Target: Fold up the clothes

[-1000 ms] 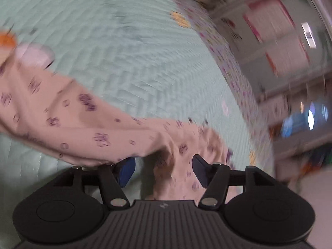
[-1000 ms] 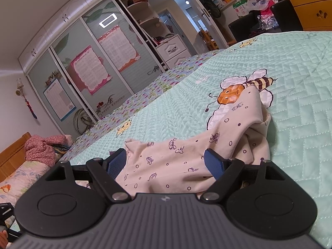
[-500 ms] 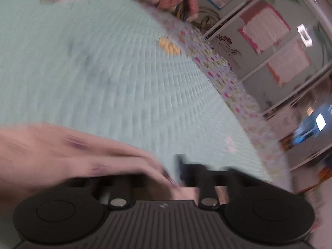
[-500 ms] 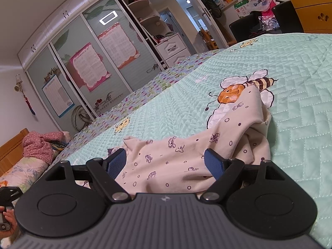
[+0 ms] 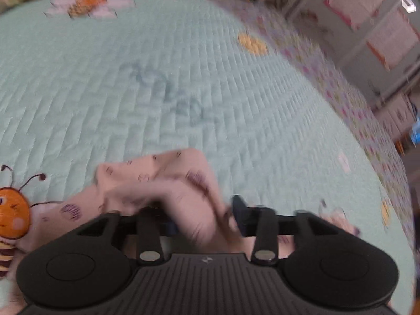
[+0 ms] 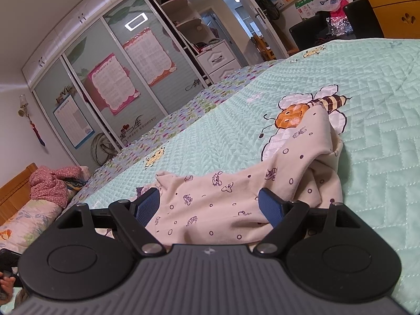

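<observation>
A cream garment (image 6: 223, 199) with small purple prints lies crumpled on the mint quilted bedspread (image 6: 367, 92), partly over a printed bee (image 6: 291, 113). My right gripper (image 6: 210, 204) rests low over it, open, its blue pads either side of the cloth without pressing. In the blurred left wrist view, a bunched fold of the same garment (image 5: 162, 183) stands up between the fingers of my left gripper (image 5: 204, 218). Its jaws are opening: the right pad (image 5: 240, 210) sits just clear of the cloth, and the left pad is hidden behind the fold.
The bedspread's patchwork border (image 6: 183, 115) runs along the far edge of the bed. Beyond it stand wardrobe doors with pink posters (image 6: 110, 84). A reddish heap of cloth (image 6: 52, 183) lies at the headboard end. A wooden dresser (image 6: 393, 2) stands at the upper right.
The left gripper closed on the garment, carried a fold of it up and across the bed, and now has its jaws apart again. The right gripper and its end of the garment kept still.
</observation>
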A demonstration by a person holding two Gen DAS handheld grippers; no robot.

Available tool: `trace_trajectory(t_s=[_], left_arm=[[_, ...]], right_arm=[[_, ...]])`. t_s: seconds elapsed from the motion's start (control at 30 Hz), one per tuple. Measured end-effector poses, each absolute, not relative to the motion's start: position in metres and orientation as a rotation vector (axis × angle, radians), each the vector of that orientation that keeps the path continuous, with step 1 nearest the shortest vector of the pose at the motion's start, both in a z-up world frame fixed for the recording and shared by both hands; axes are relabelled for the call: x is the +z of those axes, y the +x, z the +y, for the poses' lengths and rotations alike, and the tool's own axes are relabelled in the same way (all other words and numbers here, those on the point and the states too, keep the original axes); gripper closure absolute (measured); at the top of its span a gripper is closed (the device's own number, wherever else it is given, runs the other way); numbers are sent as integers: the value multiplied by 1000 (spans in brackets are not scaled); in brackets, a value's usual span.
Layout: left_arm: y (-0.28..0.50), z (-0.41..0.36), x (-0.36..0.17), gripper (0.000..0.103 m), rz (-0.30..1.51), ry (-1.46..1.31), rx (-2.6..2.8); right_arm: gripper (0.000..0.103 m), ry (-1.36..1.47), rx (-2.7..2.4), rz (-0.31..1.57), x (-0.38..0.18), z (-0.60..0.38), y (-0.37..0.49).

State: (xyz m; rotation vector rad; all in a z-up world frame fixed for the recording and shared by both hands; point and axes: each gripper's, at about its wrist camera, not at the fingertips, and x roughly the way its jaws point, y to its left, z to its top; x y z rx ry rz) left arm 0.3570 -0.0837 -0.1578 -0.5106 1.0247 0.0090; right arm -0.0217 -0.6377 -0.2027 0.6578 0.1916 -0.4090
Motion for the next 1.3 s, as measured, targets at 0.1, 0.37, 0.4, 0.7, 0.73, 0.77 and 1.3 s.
trace_trajectory(t_s=[0.1,0.37,0.4,0.7,0.73,0.77,1.3], left_arm=[[348,-59,-147,33,1159,-592,1],[274,-69,-101,35,1098,-366,-157],[269,-87,-87,34,997,-252,-213],[337,-216,-125,32,830,369,-353],[344,-219,-134,32,842,387,-358],[347,-220,-141,33,851,404,-360],[358,-205,-148,92,866,325,-275]], right_arm=[[20,657,-408,188,-204,-637,-22],[20,664,-405,147,-205,-635,-30],[20,659,-402,146,-205,-634,-30],[20,595,-328,173,-201,-628,-23],[20,599,-327,175,-201,-628,-23],[20,602,-326,178,-201,-628,-23],[20,602,-326,200,-203,-627,-19]])
